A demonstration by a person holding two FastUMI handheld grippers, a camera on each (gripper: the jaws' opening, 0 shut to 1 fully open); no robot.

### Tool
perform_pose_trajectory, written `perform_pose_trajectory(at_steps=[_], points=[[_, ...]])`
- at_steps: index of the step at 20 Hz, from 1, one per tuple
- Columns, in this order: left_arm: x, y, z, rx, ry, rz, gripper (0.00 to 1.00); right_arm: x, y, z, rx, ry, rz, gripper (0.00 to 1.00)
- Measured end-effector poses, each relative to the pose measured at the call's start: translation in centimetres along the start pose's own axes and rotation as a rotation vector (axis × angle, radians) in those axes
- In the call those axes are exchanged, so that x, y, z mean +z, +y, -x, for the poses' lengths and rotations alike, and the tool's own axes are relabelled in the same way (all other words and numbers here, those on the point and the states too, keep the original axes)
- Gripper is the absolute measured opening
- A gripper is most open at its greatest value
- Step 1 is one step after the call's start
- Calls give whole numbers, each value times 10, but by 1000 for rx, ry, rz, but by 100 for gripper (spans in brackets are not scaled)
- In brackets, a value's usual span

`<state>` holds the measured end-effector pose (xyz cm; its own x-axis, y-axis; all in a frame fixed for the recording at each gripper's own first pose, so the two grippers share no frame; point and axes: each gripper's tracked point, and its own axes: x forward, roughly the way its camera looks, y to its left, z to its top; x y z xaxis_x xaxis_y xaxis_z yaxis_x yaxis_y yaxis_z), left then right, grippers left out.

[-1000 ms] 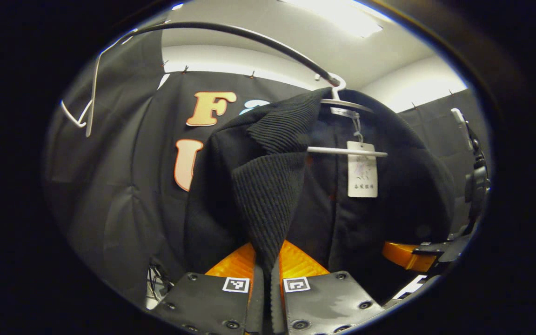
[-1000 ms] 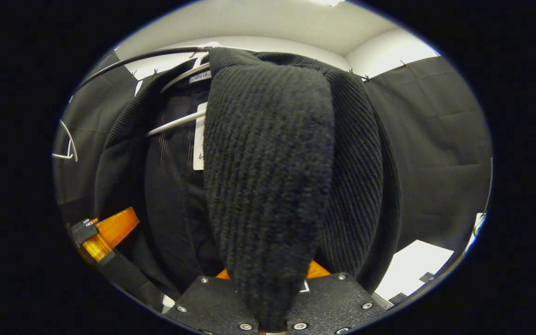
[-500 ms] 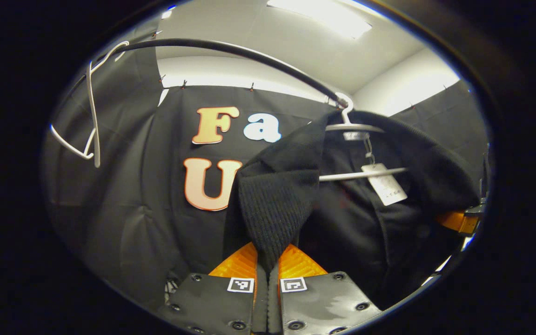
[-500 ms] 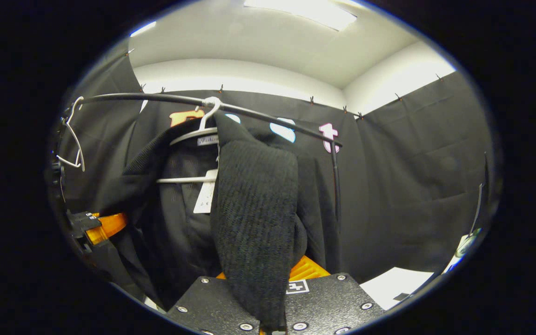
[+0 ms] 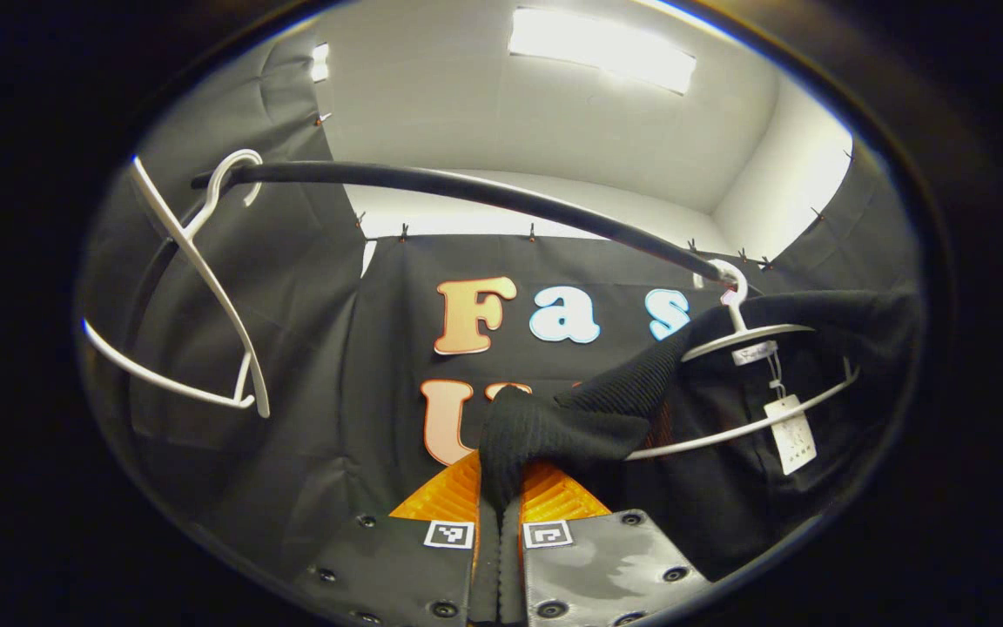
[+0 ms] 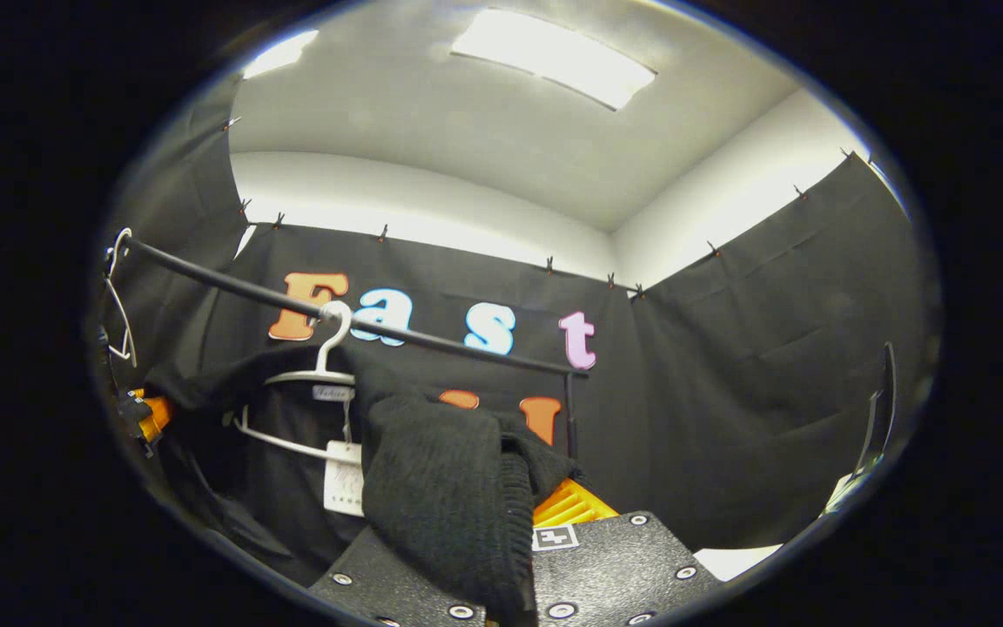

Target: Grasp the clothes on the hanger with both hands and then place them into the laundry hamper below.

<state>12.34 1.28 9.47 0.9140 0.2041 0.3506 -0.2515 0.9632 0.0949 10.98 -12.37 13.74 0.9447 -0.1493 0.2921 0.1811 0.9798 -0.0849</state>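
Both grippers pinch the black jacket's point(image 5: 710, 488) front edges, left gripper point(image 5: 499, 488) and, seemingly, right gripper point(image 6: 523, 531), spreading it to slide off the white hanger point(image 5: 750, 409).

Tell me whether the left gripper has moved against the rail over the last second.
Yes. The left gripper, shut on the black jacket, has drawn back and down from the rail, pulling the collar off the white hanger.

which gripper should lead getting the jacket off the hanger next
Left, probably. The left gripper pinches the jacket right beside the hanger's bare end, so that shoulder looks nearly free. The right gripper clamps a thicker bunch hanging below the hanger.
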Motion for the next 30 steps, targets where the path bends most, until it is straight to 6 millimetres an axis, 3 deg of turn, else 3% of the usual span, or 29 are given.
perform_pose_trajectory(at_steps=[3, 7, 12, 16, 23, 30], points=[[11, 7, -18, 25, -28, -8, 7, 32, -19, -30, -22, -30, -21, 9], [20, 13, -44, 34, -83, -32, 7, 34, -26, -80, -6, -10, -7, 10], [4, 7, -74, 16, -65, -55, 7, 9, -32, -127, 17, 63, -10, 9], [-20, 9, -91, 20, -16, -65, 7, -44, -45, -150, 6, 171, -52, 9], [-54, 6, -100, 0, 66, -78, 7, -133, -33, -131, 28, 323, -87, 9], [-82, 4, -111, -9, 143, -94, 7, -160, -21, -107, 36, 343, -99, 9]])
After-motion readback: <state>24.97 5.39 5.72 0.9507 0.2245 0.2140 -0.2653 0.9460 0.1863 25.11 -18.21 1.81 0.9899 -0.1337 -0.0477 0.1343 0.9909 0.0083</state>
